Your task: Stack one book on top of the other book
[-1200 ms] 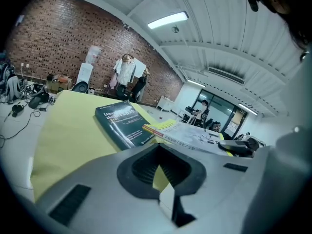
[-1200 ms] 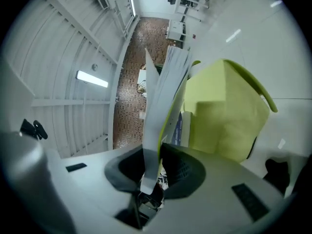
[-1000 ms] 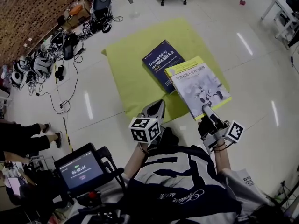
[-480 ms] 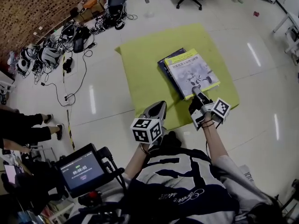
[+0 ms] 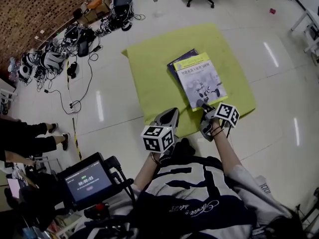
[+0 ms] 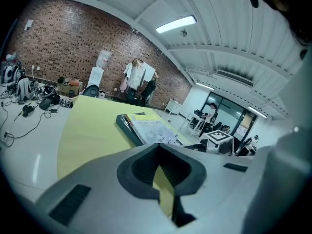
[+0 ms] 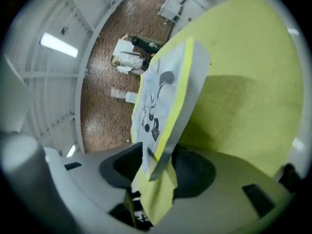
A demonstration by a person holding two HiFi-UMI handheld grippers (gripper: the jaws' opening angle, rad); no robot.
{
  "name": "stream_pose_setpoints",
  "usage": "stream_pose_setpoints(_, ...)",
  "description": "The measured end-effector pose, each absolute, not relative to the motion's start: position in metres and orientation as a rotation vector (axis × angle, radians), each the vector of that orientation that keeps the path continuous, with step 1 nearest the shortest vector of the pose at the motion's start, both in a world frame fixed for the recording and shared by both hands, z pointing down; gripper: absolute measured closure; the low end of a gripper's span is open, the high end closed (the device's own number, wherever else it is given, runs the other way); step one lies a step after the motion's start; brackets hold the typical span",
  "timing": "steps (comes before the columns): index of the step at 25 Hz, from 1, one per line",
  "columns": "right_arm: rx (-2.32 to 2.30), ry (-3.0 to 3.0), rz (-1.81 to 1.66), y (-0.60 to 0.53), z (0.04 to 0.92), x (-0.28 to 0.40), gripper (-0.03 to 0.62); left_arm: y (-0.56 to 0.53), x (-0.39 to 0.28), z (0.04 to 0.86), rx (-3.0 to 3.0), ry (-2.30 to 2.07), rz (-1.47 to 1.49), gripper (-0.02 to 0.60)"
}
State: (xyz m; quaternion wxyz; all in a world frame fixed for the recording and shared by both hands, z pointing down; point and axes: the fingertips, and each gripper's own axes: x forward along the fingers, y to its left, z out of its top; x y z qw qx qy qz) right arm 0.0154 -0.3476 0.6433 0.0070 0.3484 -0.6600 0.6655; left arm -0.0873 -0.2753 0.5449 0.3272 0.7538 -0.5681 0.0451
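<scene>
yellow book (image 5: 200,81) atop blue book (image 5: 174,64), right gripper (image 5: 202,105) opening at its corner

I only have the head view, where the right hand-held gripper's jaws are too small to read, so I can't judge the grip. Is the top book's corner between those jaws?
Observer: Yes. In the right gripper view, the corner of the top book sits between the jaws of the right hand-held gripper, and they are opening.
Operator: Do the jaws press on it?
Observer: No. Dark gaps show on both sides of the corner.
Operator: Is the left one holding anything?
Observer: Nothing. The left hand-held gripper has its jaws slightly apart, and only the yellow mat shows through the gap.
</scene>
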Motion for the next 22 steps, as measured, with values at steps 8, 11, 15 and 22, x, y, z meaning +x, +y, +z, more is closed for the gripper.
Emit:
stream_pose_setpoints(8, 0.993, -2.178, 1.803, -0.293, 0.615, 0.025, 0.422, -0.273, -0.083, 0.543, 1.986, -1.452, 0.120, 0.578)
stream_pose_setpoints(11, 0.953, -2.294, 1.669, -0.283, 0.588, 0.030, 0.427, -0.276, -0.069, 0.537, 1.998, -1.420, 0.113, 0.578)
stream_pose_setpoints(15, 0.919, -2.449, 1.527, -0.264, 0.552, 0.041, 0.442, -0.268, -0.040, 0.527, 2.045, -1.374, 0.114, 0.578)
stream_pose_setpoints(22, 0.968, -2.554, 1.454, -0.220, 0.521, 0.073, 0.486, -0.236, 0.013, 0.519, 2.141, -1.296, 0.165, 0.578)
